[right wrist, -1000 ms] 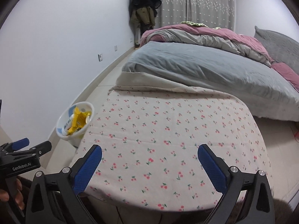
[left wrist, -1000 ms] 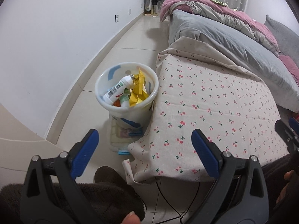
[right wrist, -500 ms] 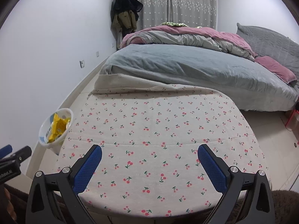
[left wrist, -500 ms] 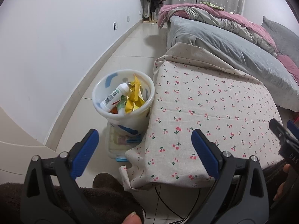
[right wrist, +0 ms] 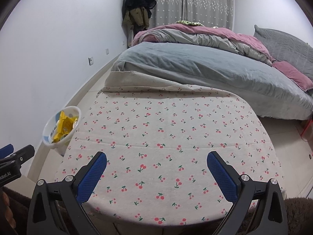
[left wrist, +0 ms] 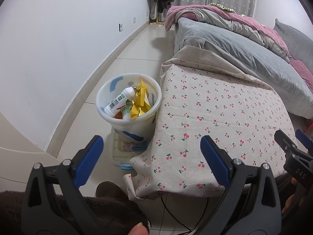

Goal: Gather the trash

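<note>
I hold both hand-held grippers wide and empty: the left hand-held gripper [left wrist: 150, 152] near the table edge, the right hand-held gripper [right wrist: 156, 173] over the cherry-print cloth-covered table [right wrist: 166, 129]. The trash lies in one white plastic bin [left wrist: 128, 120] on the floor beside the table: one white bottle [left wrist: 120, 101], several yellow wrappers [left wrist: 140, 105]. I judge a careless swing could tip it.

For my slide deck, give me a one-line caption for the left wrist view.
Open left hand-held gripper faces a white bin of trash beside a cherry-print covered table.
</note>
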`<action>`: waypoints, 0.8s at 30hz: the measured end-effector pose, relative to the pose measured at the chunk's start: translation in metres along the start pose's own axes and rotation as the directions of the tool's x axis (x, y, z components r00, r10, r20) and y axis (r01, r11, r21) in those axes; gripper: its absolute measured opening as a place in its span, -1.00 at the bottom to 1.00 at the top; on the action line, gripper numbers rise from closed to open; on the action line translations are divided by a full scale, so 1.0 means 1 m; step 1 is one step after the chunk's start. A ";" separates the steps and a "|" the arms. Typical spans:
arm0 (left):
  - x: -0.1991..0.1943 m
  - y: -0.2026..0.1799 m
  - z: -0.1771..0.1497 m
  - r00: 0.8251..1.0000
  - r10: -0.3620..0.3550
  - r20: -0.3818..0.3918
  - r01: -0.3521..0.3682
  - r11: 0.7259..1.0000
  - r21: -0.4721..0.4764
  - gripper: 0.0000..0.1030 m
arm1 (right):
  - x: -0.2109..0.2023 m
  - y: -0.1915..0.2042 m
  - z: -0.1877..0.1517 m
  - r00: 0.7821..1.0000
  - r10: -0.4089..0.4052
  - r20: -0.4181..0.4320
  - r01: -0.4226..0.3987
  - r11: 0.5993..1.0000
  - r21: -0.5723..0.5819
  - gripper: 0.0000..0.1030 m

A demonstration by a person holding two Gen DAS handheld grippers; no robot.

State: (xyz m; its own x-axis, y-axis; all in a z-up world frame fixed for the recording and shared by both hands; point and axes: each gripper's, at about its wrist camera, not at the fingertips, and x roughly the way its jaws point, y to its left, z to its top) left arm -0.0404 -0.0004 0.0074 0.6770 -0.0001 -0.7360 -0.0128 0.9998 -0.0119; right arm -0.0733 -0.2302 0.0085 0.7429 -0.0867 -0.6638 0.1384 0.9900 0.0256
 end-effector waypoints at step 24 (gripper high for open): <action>-0.002 0.001 0.000 1.000 0.000 0.006 0.000 1.000 -0.006 0.92 | -0.001 0.004 -0.001 1.000 0.004 0.001 -0.004 1.000 0.006 1.00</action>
State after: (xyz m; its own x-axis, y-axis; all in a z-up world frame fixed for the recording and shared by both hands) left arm -0.0419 0.0010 0.0085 0.6815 0.0000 -0.7318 -0.0174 0.9997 -0.0162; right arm -0.0739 -0.2261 0.0085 0.7440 -0.0829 -0.6630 0.1394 0.9897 0.0327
